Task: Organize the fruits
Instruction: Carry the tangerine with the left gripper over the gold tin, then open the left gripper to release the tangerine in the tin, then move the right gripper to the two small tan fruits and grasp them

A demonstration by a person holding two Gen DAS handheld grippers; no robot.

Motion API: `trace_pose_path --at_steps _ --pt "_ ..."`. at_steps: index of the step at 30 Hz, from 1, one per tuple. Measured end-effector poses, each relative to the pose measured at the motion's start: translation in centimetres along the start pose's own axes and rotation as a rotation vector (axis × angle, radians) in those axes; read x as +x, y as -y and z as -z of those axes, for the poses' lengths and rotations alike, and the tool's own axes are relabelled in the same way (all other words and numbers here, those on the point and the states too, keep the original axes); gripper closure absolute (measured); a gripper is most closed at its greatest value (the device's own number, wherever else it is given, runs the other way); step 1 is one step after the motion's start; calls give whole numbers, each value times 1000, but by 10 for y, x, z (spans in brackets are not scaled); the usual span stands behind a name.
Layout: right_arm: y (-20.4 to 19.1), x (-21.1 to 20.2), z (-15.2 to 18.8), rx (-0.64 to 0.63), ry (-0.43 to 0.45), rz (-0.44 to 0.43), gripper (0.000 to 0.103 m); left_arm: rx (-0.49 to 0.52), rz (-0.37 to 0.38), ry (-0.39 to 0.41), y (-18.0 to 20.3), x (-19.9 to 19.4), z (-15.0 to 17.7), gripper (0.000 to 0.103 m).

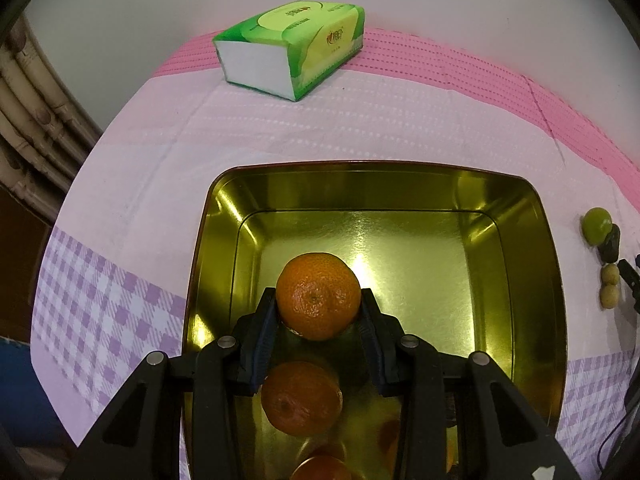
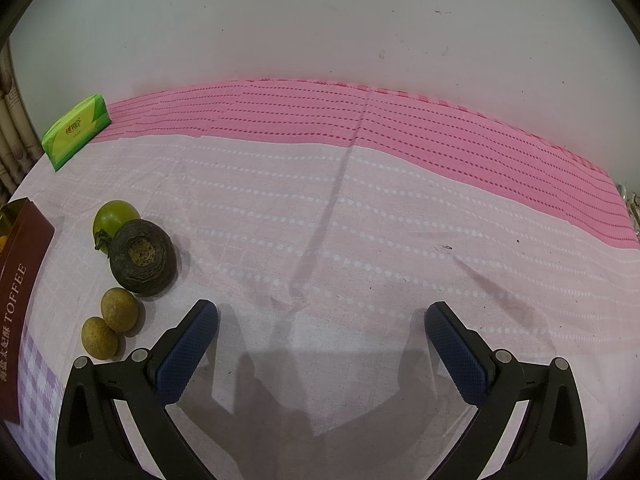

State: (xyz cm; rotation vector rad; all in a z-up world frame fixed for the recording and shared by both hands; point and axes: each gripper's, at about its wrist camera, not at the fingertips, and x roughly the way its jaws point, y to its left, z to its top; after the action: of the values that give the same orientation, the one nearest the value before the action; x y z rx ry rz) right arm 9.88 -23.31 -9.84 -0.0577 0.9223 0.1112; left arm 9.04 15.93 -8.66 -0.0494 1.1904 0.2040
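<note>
My left gripper [image 1: 319, 300] is shut on an orange mandarin [image 1: 318, 295], held low inside a gold metal tin [image 1: 520, 240]. Its mirror image shows on the tin's shiny floor below the fingers. In the right wrist view my right gripper [image 2: 321, 314] stands open above the cloth with nothing between its fingers. Left of it lie a green round fruit [image 2: 115, 216], a dark wrinkled fruit [image 2: 143, 256] and two small tan fruits [image 2: 119, 309] [image 2: 99, 337]. The same group [image 1: 597, 226] shows at the right edge of the left wrist view.
A green tissue pack [image 1: 292, 48] lies at the back of the table near the white wall, also visible as the tissue pack [image 2: 76, 132] at far left. The tin's brown outer side [image 2: 20, 292] marked TOFFEE borders the fruit group. Pink and lilac cloth [image 2: 360, 220] covers the table.
</note>
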Motion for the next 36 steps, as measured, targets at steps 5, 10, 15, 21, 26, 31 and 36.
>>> trace_pose_path --at_steps 5,10,15,21,26,31,36 --pt "0 0 0 0 0 0 0 -1 -5 -4 0 1 0 66" --pt "0 0 0 0 0 0 0 7 -9 -7 1 1 0 66" --pt "0 0 -1 1 0 1 0 18 -12 -4 2 1 -1 60" --pt "0 -1 -1 3 -1 -3 0 33 -11 23 4 -10 0 52" --pt "1 -2 0 0 -15 -8 0 35 10 52 2 -29 8 45" --pt "-1 -10 11 0 -32 -9 0 44 28 93 0 -49 19 40" --pt "-7 -20 24 18 -37 9 0 8 52 98 -8 -61 30 39"
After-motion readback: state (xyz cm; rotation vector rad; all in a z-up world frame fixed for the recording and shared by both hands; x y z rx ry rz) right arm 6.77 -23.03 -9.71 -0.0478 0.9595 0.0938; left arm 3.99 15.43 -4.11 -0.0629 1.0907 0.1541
